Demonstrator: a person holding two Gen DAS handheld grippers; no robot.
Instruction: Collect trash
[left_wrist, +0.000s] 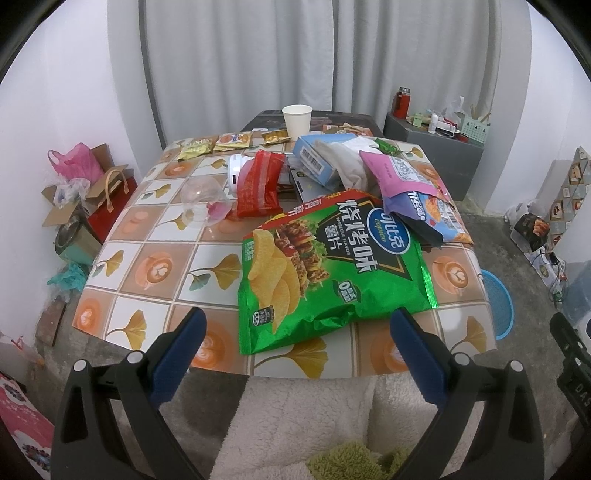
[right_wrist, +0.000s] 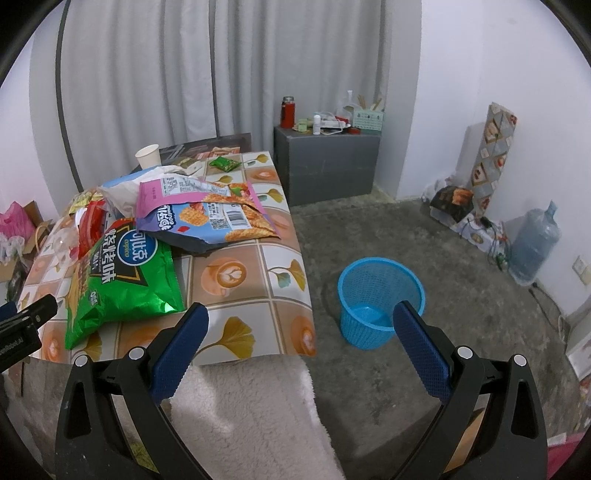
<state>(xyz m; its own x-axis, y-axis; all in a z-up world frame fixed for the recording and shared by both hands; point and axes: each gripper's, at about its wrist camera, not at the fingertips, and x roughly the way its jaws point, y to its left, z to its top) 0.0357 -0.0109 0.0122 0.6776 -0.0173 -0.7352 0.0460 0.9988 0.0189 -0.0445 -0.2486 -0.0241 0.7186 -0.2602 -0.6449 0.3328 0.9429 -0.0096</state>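
Both tools empty, jaws spread: left tool (left_wrist: 295, 332) hovers at the near bench (left_wrist: 155, 258) edge just short of the green chip bag (left_wrist: 325, 266); right tool (right_wrist: 299, 328) points toward the blue basket (right_wrist: 380, 299) on the floor beside the bench. Suggest: pinch the green bag's near crimped edge, not the puffy middle, lift clear of the pile, drop in basket. Pile behind overlaps heavily; lower wrappers hidden. Clear dome lid (left_wrist: 201, 201) hard to read. Basket looks empty.

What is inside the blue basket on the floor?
The blue basket looks empty: its bare blue bottom shows, with no trash in it. The right gripper's finger covers a small part of the near rim and wall.
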